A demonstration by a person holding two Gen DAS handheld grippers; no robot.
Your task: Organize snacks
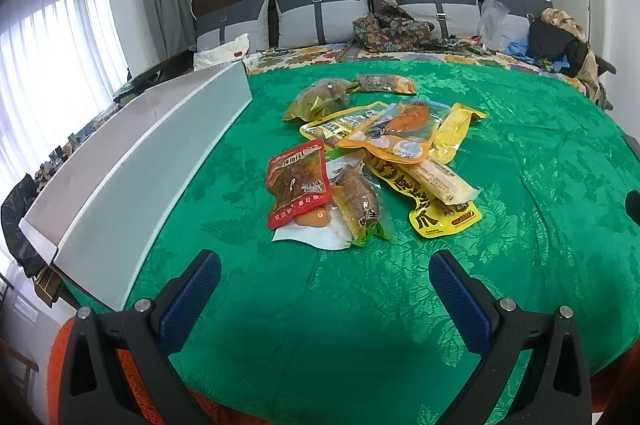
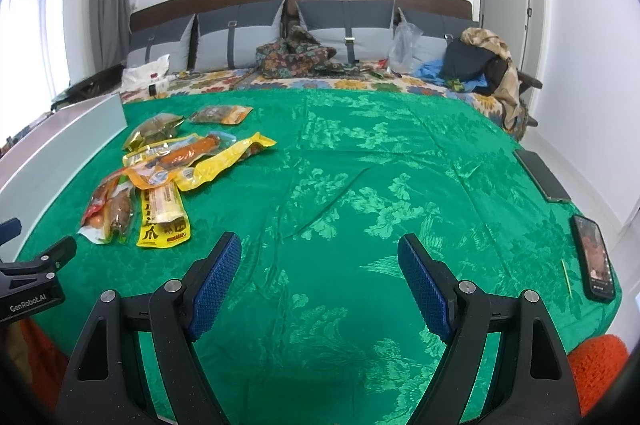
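Broadly, a green bedspread (image 2: 360,185) carries a white box (image 1: 132,177) beside the snack packets (image 1: 372,153). Both the left gripper (image 1: 324,277) and right gripper (image 2: 320,257) hover with fingers apart; one reads "GenRobot.AI".
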